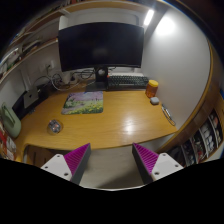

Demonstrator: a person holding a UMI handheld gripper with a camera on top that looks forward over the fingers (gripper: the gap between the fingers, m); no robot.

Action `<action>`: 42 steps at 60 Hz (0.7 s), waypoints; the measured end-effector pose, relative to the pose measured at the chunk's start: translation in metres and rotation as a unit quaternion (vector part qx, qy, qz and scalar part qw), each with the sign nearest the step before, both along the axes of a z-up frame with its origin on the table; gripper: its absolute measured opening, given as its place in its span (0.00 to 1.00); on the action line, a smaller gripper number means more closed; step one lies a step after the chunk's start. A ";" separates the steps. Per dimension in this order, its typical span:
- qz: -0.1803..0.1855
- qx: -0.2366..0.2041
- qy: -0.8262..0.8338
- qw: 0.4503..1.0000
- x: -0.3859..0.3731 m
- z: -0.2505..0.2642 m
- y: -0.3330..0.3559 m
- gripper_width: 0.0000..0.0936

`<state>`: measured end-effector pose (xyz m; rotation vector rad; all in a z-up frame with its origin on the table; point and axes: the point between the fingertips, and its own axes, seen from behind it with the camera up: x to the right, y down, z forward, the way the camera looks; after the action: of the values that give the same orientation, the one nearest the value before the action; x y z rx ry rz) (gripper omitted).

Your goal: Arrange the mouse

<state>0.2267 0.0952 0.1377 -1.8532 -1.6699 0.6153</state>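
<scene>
- Magenta pads are seen on the inner faces of the two fingers of the hand-held gripper (pixel 112 160), which is held open with a wide gap between the fingers; nothing is gripped.
- The hand-held gripper is positioned above the near edge of the light-brown wooden tabletop (pixel 110 120), well apart from every item on it.
- A small white computer mouse (pixel 155 100) is located on the tabletop, far beyond the fingers, to the right of the keyboard and just in front of an orange cup.
- The orange cylindrical cup (pixel 152 88) is placed upright near the right end of the keyboard.
- A large black flat-screen monitor (pixel 100 45), with a dark screen, is mounted on a stand at the back of the tabletop.
- A dark keyboard (pixel 127 81) is laid just beside the monitor stand, to its right.
- A rectangular mouse mat with a colourful green and pink print (pixel 83 102) is laid flat in front of the monitor, to the left of centre; the mouse is not resting on it.
- A small round grey object (pixel 54 127) is seen on the tabletop nearer the left side; its nature cannot be determined.
</scene>
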 end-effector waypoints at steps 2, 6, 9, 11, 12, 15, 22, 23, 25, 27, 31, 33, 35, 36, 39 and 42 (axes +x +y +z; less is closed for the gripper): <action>0.001 0.000 0.000 1.000 -0.001 -0.001 -0.001 0.92; 0.003 -0.001 0.000 1.000 -0.006 -0.005 -0.007 0.92; 0.006 0.000 0.002 1.000 -0.008 -0.005 -0.014 0.92; 0.008 0.000 0.003 1.000 -0.011 -0.006 -0.020 0.92; 0.009 0.000 0.003 1.000 -0.012 -0.007 -0.022 0.92; 0.014 -0.001 0.004 1.000 -0.014 -0.008 -0.030 0.92; 0.026 -0.004 0.000 1.000 -0.015 -0.011 -0.054 0.92; 0.028 -0.005 0.000 1.000 -0.015 -0.011 -0.059 0.92; 0.031 -0.007 0.000 0.999 -0.015 -0.013 -0.068 0.92; 0.036 -0.009 0.000 0.999 -0.015 -0.014 -0.076 0.92; 0.046 -0.010 -0.003 0.999 -0.015 -0.018 -0.095 0.92; 0.053 -0.011 -0.005 0.999 -0.014 -0.019 -0.105 0.92; 0.059 -0.013 -0.007 0.998 -0.014 -0.021 -0.115 0.92; 0.062 -0.014 -0.008 0.998 -0.014 -0.022 -0.120 0.92; 0.073 -0.016 -0.012 0.997 -0.014 -0.027 -0.137 0.92; 0.083 -0.017 -0.017 0.996 -0.014 -0.031 -0.153 0.92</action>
<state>0.2127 -0.0577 0.1063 -1.7688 -1.8596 0.6869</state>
